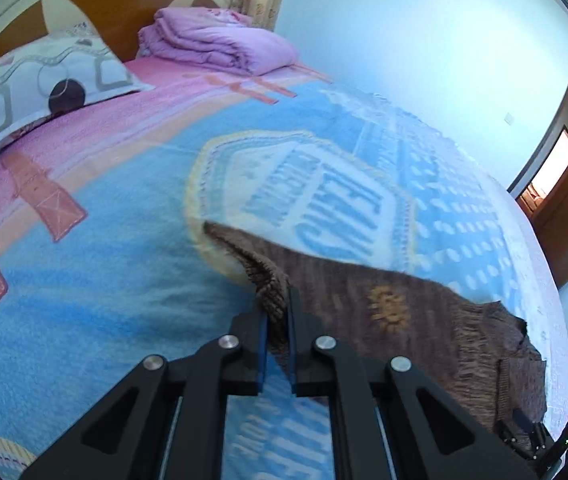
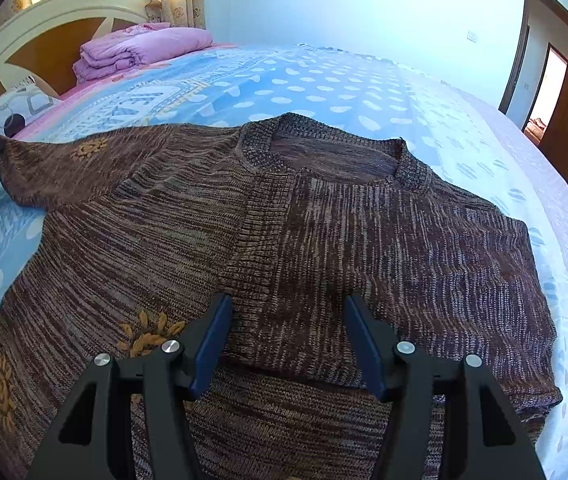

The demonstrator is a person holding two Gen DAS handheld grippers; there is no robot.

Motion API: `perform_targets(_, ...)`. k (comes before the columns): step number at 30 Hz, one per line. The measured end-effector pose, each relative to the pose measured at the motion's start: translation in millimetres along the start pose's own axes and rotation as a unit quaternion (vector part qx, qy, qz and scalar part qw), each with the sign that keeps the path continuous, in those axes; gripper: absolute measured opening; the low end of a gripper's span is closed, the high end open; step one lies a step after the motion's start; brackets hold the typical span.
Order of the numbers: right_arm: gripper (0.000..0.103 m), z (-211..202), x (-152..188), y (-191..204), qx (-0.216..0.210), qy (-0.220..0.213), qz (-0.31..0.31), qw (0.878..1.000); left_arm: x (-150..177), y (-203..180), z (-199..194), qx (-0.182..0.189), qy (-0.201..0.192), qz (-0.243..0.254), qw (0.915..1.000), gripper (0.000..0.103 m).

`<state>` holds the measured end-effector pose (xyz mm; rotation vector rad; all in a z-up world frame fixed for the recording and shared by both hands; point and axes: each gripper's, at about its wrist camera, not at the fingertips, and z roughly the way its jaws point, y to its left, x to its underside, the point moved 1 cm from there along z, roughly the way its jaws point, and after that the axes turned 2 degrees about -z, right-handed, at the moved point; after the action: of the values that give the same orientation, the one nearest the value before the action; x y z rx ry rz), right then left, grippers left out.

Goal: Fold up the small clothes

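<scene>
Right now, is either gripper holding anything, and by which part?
The left gripper is shut on the sweater, pinching its sleeve cuff. The right gripper is open above the sweater, holding nothing.

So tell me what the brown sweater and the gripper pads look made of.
Brown sweater: knitted yarn, probably wool or acrylic; ribbed collar and visible stitch rows, matte. Pads on the right gripper: blue, smooth, likely rubber or soft plastic; exact material unclear.

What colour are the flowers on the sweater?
Orange-yellow flowers on a brown sweater; clearest in the right wrist view.
</scene>
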<state>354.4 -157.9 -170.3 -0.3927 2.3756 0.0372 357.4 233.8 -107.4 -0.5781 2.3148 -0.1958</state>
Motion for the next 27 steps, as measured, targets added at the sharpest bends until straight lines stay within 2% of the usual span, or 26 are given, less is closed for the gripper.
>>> perform_targets(3,0.06,-11.5,0.0,-11.3,-0.023,-0.014,0.031,0.999,-1.9,-23.1,-9.1,0.019,-0.004,0.009,0.9998,0.008)
perform_targets(7,0.06,-40.2,3.6,-29.6,-0.022,-0.047,0.063,0.997,-3.1,-61.5,-22.1,0.045,-0.013,0.031,0.9984,0.008)
perform_targets(12,0.06,-67.9,9.7,-44.5,-0.02,-0.07,0.076,0.994,8.7,-127.7,-39.3,0.103,-0.012,0.05,0.9933,0.008)
perform_targets(17,0.06,-75.9,26.0,-53.4,-0.019,-0.065,0.083,0.994,44.8,-198.0,-47.3,0.154,-0.009,0.088,0.9841,0.008)
perform_targets(20,0.06,-74.2,40.0,-59.7,-0.016,-0.058,0.094,0.994,89.2,-249.2,-41.6,0.158,-0.01,0.153,0.9756,0.008)
perform_targets(21,0.06,-74.4,44.6,-62.8,-0.014,-0.057,0.098,0.993,106.3,-264.1,-38.2,0.155,-0.009,0.177,0.9718,0.011)
perform_targets(22,0.06,-73.3,49.9,-66.3,-0.012,-0.056,0.107,0.993,120.1,-275.8,-34.8,0.145,-0.01,0.202,0.9686,0.017)
perform_targets(23,0.06,-72.6,53.7,-69.0,-0.012,-0.055,0.113,0.992,142.4,-291.4,-26.8,0.125,-0.004,0.237,0.9634,0.018)
perform_targets(25,0.06,-70.5,60.6,-75.9,-0.012,-0.051,0.131,0.99,166.0,-300.5,-18.3,0.116,0.019,0.261,0.9582,0.036)
perform_targets(27,0.06,-68.6,62.8,-80.2,-0.017,-0.049,0.142,0.989,184.8,-298.6,-20.3,0.122,0.023,0.284,0.9509,0.046)
